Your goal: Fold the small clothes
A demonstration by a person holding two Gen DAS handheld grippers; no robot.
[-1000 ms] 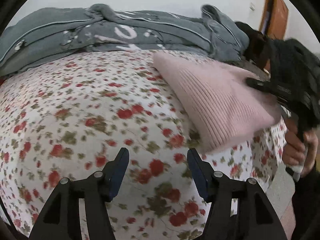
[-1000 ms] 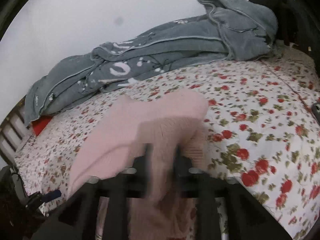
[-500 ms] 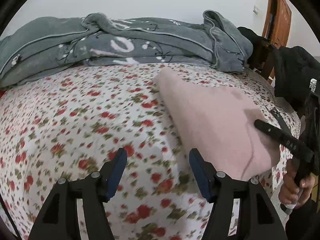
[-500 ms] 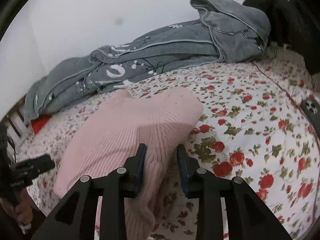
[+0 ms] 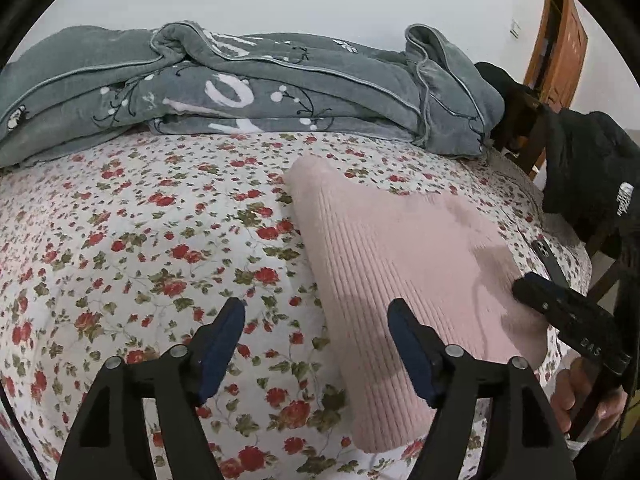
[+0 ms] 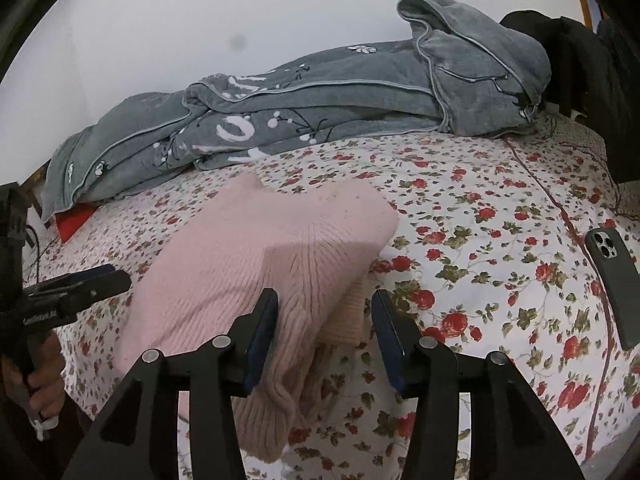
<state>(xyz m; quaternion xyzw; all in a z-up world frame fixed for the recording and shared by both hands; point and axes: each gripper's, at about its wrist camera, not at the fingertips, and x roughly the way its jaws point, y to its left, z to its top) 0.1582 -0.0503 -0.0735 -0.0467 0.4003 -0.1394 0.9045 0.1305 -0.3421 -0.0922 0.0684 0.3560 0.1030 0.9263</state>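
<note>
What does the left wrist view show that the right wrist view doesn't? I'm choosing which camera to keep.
Only the left wrist view shows the wooden door. Only the right wrist view shows a red item under the grey blanket, and the phone in full. Both share the folded pink sweater, the floral bedsheet and that blanket.

The left hand-held gripper (image 5: 316, 336) hovers over the floral bedsheet (image 5: 140, 240), its jaws opening with nothing between them. Just beside its right finger lies the folded pink ribbed sweater (image 5: 384, 264). At the sweater's far right edge sits the right hand-held gripper (image 5: 568, 316), held by a hand (image 5: 588, 396). A grey blanket (image 5: 248, 92) is heaped along the wall.
</note>
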